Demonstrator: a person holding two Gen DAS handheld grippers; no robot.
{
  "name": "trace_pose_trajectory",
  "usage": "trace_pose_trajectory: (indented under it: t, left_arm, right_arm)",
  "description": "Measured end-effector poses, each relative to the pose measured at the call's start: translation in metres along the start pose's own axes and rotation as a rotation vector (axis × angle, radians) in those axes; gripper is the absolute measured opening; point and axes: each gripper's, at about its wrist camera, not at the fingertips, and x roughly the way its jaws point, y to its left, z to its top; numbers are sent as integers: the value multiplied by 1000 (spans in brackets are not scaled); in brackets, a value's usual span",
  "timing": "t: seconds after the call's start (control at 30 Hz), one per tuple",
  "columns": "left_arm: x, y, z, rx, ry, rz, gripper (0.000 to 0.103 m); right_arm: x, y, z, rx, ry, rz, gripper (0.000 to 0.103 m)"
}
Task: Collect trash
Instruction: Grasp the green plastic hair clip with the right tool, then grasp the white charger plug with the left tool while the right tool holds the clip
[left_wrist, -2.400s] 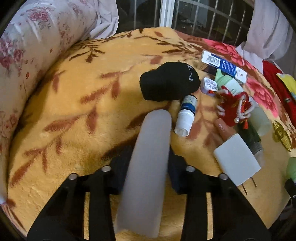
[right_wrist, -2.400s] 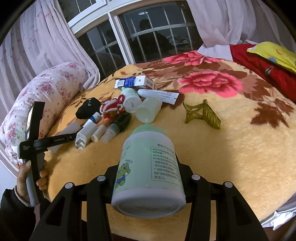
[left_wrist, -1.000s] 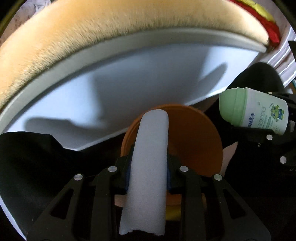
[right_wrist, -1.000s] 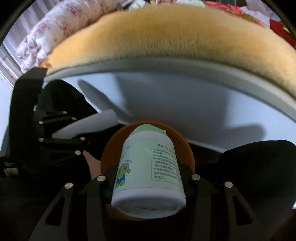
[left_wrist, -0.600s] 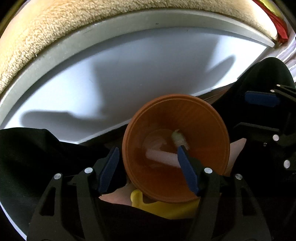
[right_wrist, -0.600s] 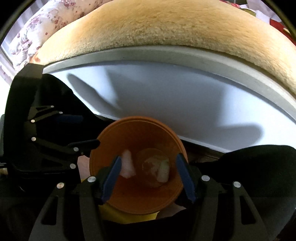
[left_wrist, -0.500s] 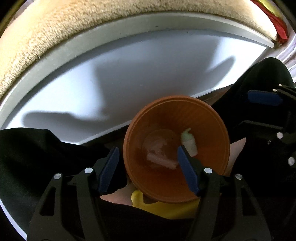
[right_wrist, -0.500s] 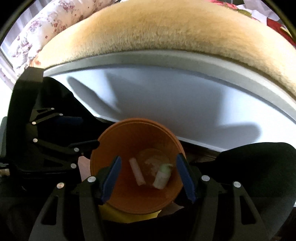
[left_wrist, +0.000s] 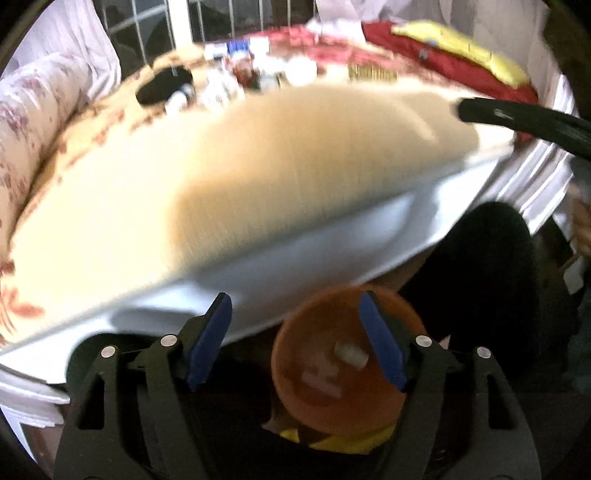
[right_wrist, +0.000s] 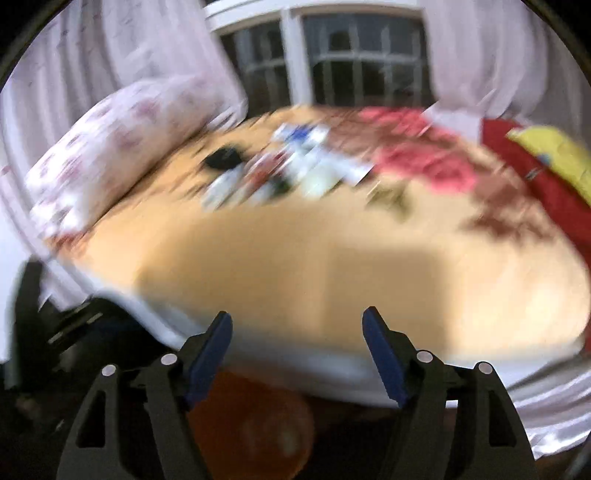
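Trash pieces (left_wrist: 349, 355), pale and blurred, are lying at the bottom of the orange bin (left_wrist: 343, 402), which is standing on the floor just beside the bed (left_wrist: 258, 155). Both the left gripper (left_wrist: 295, 341) and the right gripper (right_wrist: 297, 350) are spreading their jaws with nothing between the blue pads. More blurred clutter (right_wrist: 280, 173) is sitting well apart on the yellow blanket.

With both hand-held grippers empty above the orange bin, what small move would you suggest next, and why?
Probably carry the right hand-held gripper forward to the cluttered items on the bed. Its jaws are opening with nothing between them, the bin already holds dropped pieces, and more litter lies ahead.
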Motion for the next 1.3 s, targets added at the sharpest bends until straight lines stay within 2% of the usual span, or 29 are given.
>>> trace_pose_trajectory:
  t: [0.1,0.23,0.33,0.5,0.57,0.63,0.67,0.9,1.0,1.1,1.13,1.23,1.3]
  left_arm:
    - [0,4,14,-23,-40,1,75]
    - [8,13,29,-70,-39,13,75]
    - [16,21,34,-110,-25,-15,75]
    - [21,28,39,-115,-16,-15,75]
    - [23,32,43,-124,-15,-27,75]
    - [25,35,47,-137,-11,-40,75]
    - [26,36,48,-145,-8,-46,75]
    - [25,50,62,-288,59,-125,75]
    - [2,48,65,-311,21,-179,75]
    - [-10,43,81,-280,-44,-138,79]
    - [-9,42,91,-264,-68,-98,79]
    - [8,42,120,-218,-118,20,80]
    - [27,47,136,-200,-114,74,80]
  right_arm:
    - [29,-32,38,33,-36,-104,72]
    - [75,-52,69,104,-27,-147,72]
    - [111,-56,86,124,10,-173,76]
    - [151,-65,98,141,105,-211,76]
    - [159,-73,101,174,129,-202,70]
    - [169,-80,103,197,169,-197,44]
    - [173,-84,102,211,180,-189,43]
    - [161,-79,90,197,90,-179,43]
    - [160,-82,90,201,77,-164,43]
    - [159,-84,90,215,71,-145,43]
    - [159,-85,90,217,69,-142,43]
    - [157,-86,89,223,59,-133,43]
    - [156,-87,89,232,53,-123,43]
